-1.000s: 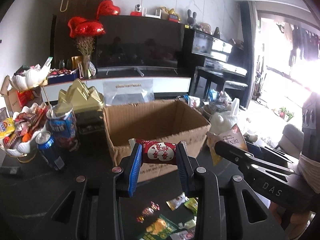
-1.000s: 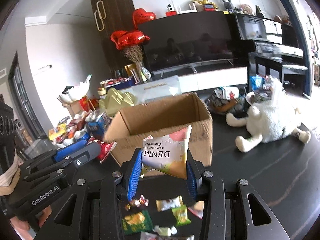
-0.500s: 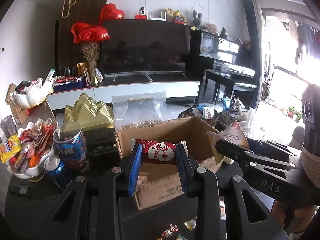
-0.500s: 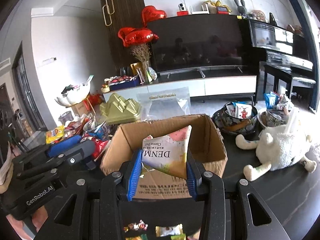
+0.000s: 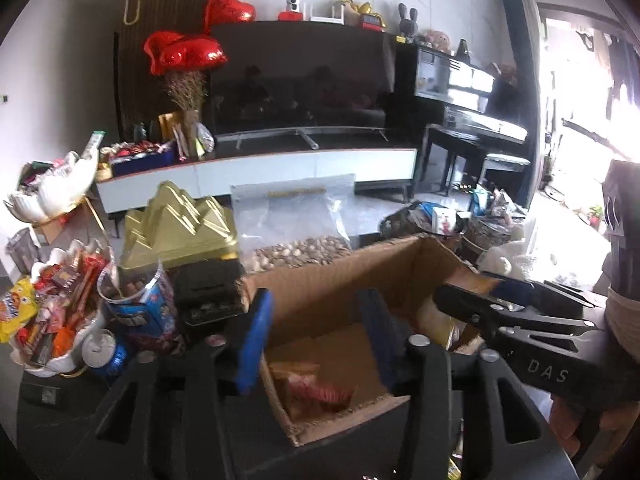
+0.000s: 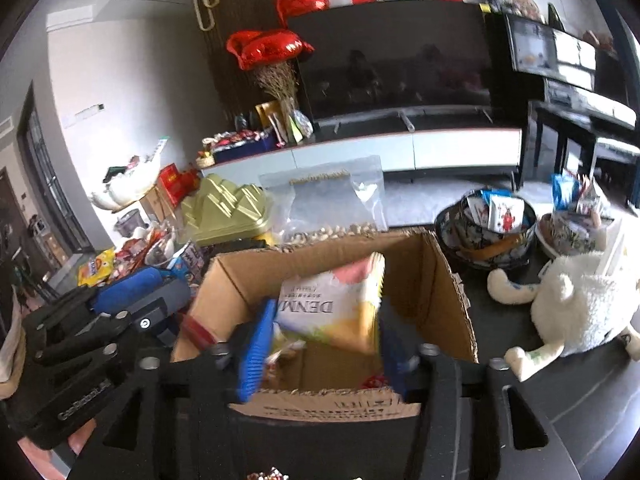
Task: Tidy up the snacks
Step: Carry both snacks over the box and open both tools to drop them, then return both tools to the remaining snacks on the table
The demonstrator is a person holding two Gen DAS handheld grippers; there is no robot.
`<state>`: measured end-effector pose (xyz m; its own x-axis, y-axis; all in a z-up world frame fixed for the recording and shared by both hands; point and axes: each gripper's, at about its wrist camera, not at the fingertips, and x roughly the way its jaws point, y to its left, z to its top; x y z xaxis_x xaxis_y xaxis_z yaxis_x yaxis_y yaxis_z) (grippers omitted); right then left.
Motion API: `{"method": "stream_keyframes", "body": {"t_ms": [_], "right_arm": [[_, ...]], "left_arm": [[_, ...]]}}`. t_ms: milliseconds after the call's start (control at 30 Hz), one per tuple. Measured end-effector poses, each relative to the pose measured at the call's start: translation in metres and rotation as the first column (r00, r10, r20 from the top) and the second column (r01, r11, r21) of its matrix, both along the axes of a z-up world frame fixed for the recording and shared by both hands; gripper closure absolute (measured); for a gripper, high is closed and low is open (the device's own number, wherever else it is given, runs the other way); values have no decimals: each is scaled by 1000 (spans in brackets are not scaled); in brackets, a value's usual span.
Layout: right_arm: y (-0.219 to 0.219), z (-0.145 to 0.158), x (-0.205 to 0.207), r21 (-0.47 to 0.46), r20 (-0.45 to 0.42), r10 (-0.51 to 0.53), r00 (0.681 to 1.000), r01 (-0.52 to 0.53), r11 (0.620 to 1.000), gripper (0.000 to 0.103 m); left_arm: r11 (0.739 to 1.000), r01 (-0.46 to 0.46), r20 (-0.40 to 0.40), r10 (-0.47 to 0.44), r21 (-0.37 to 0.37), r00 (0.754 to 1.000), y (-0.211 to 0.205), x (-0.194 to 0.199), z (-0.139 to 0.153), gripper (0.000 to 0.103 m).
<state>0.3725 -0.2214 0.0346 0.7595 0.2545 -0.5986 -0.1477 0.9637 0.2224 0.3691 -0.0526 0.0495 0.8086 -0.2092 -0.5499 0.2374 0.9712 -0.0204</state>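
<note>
An open cardboard box (image 5: 332, 288) stands on the dark table and also shows in the right wrist view (image 6: 444, 280). My left gripper (image 5: 314, 338) is open and empty above the box; a red snack packet (image 5: 316, 390) lies on the box floor below it. My right gripper (image 6: 320, 344) is open above the box; the white DENMI snack bag (image 6: 332, 308) is between its jaws, blurred, dropping into the box. The right gripper also shows in the left wrist view (image 5: 508, 320), and the left gripper in the right wrist view (image 6: 100, 332).
Left of the box are a gold pyramid tin (image 5: 176, 220), a black case (image 5: 208, 292), a blue snack tub (image 5: 140, 308), a soda can (image 5: 104, 354) and a white bowl of sweets (image 5: 52, 312). A bag of nuts (image 5: 292, 224) stands behind. Round tins (image 6: 486, 220) and a plush toy (image 6: 576, 308) sit right.
Both grippers moved over the box and opened. The red packet left the left gripper and lies in the box. The DENMI bag is slipping from the right gripper.
</note>
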Motion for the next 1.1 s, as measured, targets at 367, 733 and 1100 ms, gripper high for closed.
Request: {"method": "stream_keyframes", "body": {"t_ms": [367,733,1100], "right_arm": [[-4,5,-39,-44,15,-24,1000,25,999,45],[0,6,-74,-69,-70,-2,998,-3,998,45],[6,-11,-99,-99,-161,4,987,-20,995,45]], "left_arm": [[999,-19,20,19,36,1000,2,-41,6,38],[999,27,-51,-25,45,998,3,-73,1,38],[997,45,-157,-36,58,987,5,-96,-19,38]]}}
